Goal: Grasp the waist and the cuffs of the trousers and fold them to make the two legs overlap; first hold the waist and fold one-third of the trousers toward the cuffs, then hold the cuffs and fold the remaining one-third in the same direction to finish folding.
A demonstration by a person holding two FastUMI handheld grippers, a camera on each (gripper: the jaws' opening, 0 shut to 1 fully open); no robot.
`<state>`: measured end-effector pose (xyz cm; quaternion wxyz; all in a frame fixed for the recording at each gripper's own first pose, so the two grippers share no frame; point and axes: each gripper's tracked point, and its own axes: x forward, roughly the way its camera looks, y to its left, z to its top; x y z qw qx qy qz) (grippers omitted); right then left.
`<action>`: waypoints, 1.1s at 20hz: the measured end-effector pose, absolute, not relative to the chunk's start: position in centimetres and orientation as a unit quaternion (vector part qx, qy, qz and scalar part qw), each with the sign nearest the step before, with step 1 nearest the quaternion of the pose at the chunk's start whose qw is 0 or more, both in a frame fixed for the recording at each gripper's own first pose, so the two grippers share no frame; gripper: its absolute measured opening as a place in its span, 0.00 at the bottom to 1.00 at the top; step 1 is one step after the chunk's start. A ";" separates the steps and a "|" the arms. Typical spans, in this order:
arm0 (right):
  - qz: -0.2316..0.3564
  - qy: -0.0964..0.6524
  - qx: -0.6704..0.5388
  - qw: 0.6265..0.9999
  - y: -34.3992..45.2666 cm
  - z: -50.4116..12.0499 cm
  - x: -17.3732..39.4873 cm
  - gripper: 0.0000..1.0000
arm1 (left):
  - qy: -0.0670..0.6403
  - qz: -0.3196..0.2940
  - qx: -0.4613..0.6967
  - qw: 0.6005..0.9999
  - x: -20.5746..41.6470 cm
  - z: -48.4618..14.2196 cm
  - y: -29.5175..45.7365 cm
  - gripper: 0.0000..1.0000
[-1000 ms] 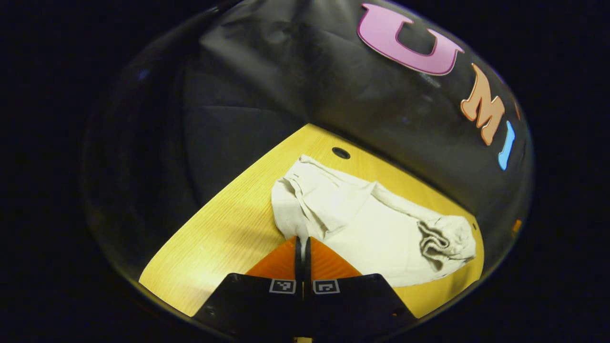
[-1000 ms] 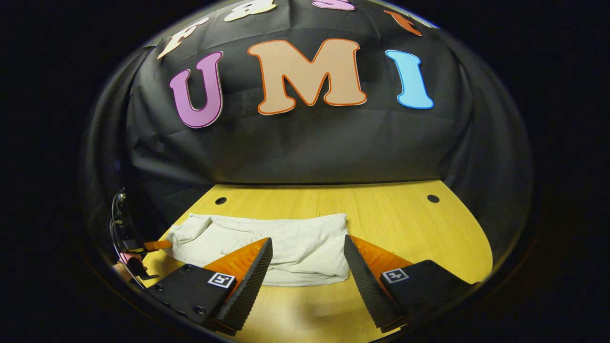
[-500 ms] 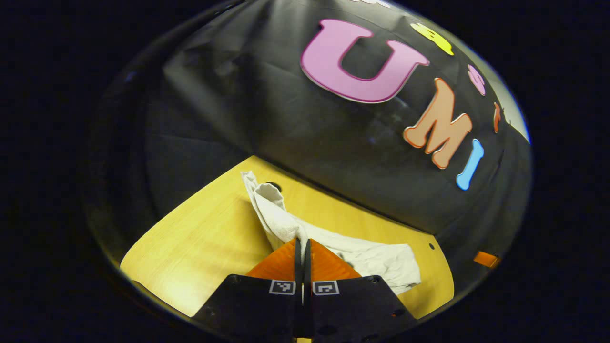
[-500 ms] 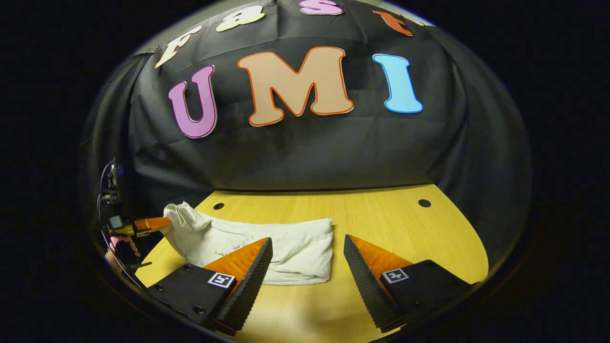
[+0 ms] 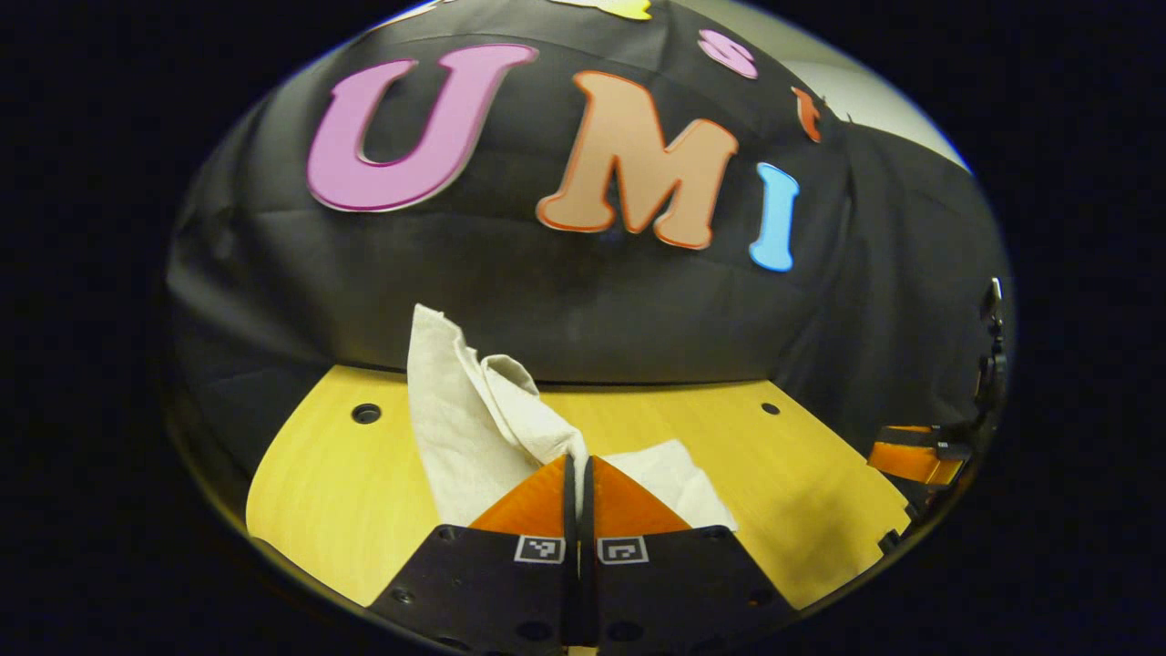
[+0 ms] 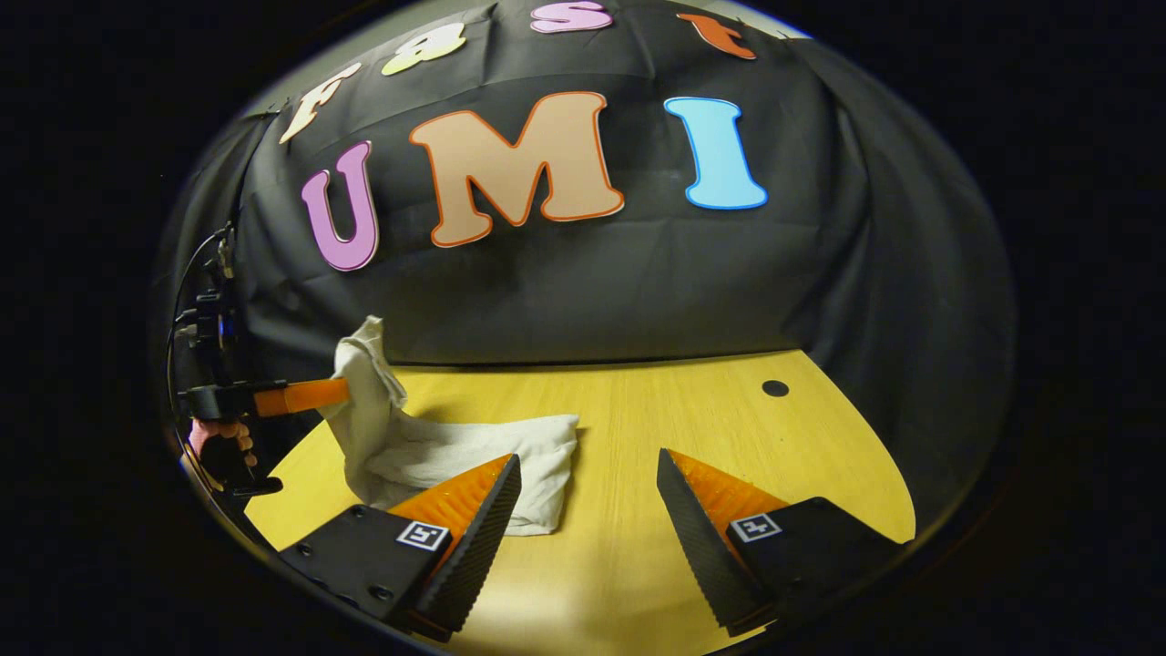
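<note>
The off-white trousers lie as a bundle on the yellow wooden table. My left gripper is shut on one end of the cloth and holds it raised, so a flap stands up above the fingers. In the right gripper view the trousers rise from the bundle to the left gripper at the far left, held by a hand. My right gripper is open above the table, just right of the bundle, with nothing between its fingers. It also appears as the right gripper at the edge of the left gripper view.
The table has small round holes near its back edge: one hole at the right, and a hole at the left. The black booth wall stands close behind the table. Bare tabletop lies to the right of the bundle.
My left gripper has lifted its end of the trousers off the table and swung toward the right. The flat cloth has shortened into a bundle. The right gripper stays open, nearly still.
</note>
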<state>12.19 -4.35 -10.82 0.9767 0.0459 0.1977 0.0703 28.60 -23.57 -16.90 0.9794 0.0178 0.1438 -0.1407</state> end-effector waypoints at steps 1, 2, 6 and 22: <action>0.068 0.200 0.048 0.976 -5.3 -11.0 12.2 0.96 | 0.148 -0.151 0.019 0.977 28.9 -17.4 -25.3 0.00; 0.065 0.202 0.049 0.976 -6.2 -11.2 12.1 0.96 | 0.155 -0.159 0.020 0.975 29.0 -17.8 -26.9 0.00; 0.055 0.210 0.050 0.975 -9.4 -12.2 12.0 0.96 | 0.186 -0.164 0.047 0.968 29.7 -23.0 -31.8 0.00; 0.101 0.183 0.064 0.976 -4.2 -10.3 10.5 0.92 | 0.239 -0.171 0.014 0.956 22.9 -24.5 -31.6 0.95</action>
